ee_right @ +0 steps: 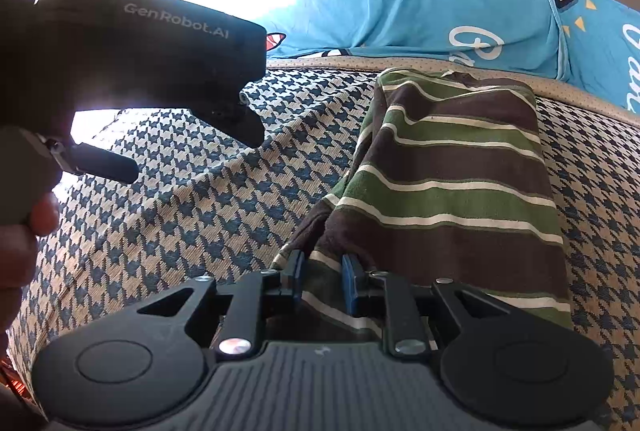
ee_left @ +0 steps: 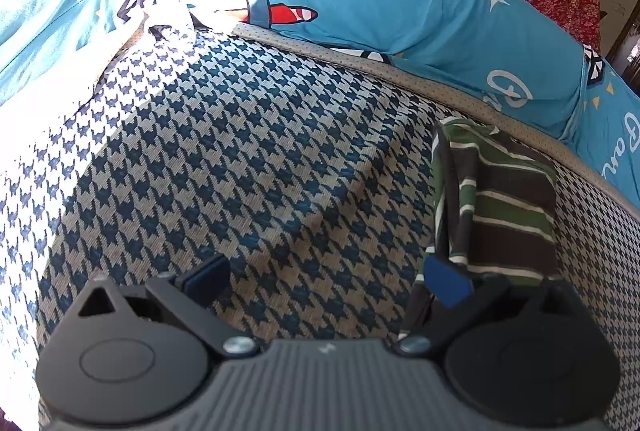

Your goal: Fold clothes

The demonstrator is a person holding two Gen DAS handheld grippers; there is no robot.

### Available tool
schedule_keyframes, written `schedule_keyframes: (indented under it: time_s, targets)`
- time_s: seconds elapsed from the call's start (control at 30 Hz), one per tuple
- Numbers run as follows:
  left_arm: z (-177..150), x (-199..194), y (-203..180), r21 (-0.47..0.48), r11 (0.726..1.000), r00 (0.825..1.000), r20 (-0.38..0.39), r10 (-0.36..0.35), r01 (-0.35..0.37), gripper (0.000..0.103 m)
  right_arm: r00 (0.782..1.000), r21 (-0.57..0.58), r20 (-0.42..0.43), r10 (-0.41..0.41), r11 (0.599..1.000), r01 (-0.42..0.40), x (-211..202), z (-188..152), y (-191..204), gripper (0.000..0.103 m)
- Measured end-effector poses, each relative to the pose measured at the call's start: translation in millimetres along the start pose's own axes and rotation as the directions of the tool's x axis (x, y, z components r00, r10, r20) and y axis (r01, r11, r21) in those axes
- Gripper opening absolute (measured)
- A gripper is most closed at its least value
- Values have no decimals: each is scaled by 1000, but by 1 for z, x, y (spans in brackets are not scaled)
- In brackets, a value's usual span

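Note:
A folded brown, green and white striped garment (ee_right: 456, 175) lies on the houndstooth bed cover (ee_right: 192, 199). My right gripper (ee_right: 323, 271) is shut on the garment's near left edge, with cloth pinched between its blue pads. My left gripper (ee_left: 326, 281) is open and empty above the cover. The striped garment (ee_left: 504, 203) lies to the right of my left gripper, touching the right fingertip (ee_left: 446, 281). The left gripper's black body (ee_right: 152, 59) shows at the upper left of the right wrist view, held by a hand.
Blue cartoon-print pillows (ee_left: 432, 11) and bedding (ee_right: 440, 7) line the far edge of the bed. A red floral cloth (ee_left: 568, 3) and dark items lie beyond at the far right. Bright sunlight washes out the far left.

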State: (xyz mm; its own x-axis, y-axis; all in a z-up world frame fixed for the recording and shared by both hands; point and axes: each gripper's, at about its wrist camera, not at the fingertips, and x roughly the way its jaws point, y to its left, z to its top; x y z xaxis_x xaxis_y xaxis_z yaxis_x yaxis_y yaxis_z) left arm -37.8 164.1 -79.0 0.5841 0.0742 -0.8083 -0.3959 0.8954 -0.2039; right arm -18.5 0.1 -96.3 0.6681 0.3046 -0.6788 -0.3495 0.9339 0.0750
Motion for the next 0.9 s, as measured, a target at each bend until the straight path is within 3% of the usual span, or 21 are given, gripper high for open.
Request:
schedule_keyframes:
  time_s: [0.13,0.23,0.4,0.53,0.63,0.77,0.87,0.9]
  targets:
    - [0,1,2,-5,1000,1000,-3,2,-2,103,1000,-24,7,-19,1000,19,2,-2,3,15]
    - [0,0,4,-8,1000,1000,1,5,-5,103,1000,2,16,-21,1000,21,0,-1,0,6]
    - [2,-3,6,-13,1000,1000,19,11,-11,103,997,-4,72,-11,1000,12,-13,2,4,5]
    - [2,-3,5,-15,1000,1000,21,15,-14,103,994,2,96,48,999,-48,-17,5,6,5]
    - [1,1,2,-6,1000,1000,5,24,-24,103,996,16,44,80,997,-81,-5,2,5,5]
    - [-1,2,-1,9,1000,1000,-1,20,-20,103,995,63,11,99,993,-100,-1,1,1,10]
    - [0,3,-2,12,1000,1000,-1,27,-26,103,987,76,12,163,984,-163,-12,7,-6,30]
    - [0,3,-1,10,1000,1000,-2,27,-27,103,986,75,18,166,983,-167,-16,8,-8,30]
